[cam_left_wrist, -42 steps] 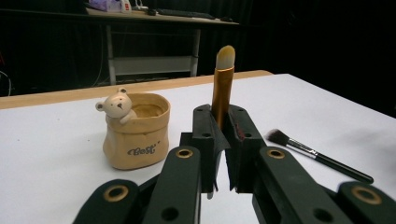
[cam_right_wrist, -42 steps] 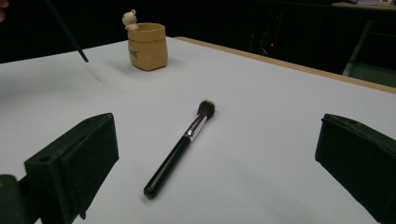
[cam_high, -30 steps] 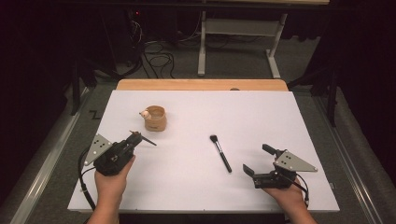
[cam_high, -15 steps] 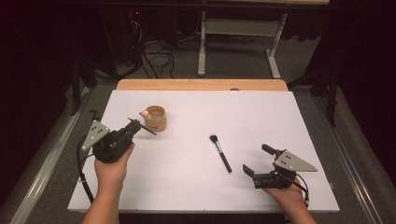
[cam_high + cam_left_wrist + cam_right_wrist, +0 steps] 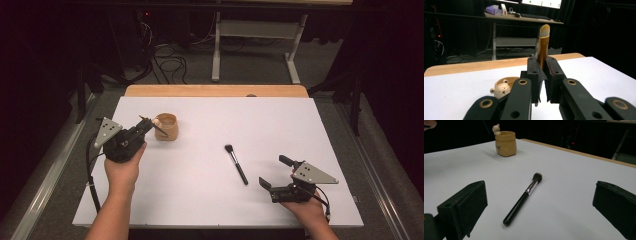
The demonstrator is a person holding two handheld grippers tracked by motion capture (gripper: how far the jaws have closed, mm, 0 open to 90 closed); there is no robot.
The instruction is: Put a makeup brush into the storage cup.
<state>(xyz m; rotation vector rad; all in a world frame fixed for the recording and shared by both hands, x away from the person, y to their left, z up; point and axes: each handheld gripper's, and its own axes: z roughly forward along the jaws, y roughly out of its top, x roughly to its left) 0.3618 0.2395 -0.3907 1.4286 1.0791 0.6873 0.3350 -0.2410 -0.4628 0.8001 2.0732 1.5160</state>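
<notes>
Carrying a gold brush (image 5: 543, 43) clamped in its jaws, the left gripper (image 5: 141, 126) nears the cup (image 5: 167, 126); next, tipping it in. Right gripper (image 5: 280, 172) waits beside the black brush (image 5: 236, 163), jaws apart.

A black-handled brush (image 5: 236, 163) lies loose on the white bench (image 5: 200, 200), with a metal-legged desk (image 5: 260, 30) standing beyond.
</notes>
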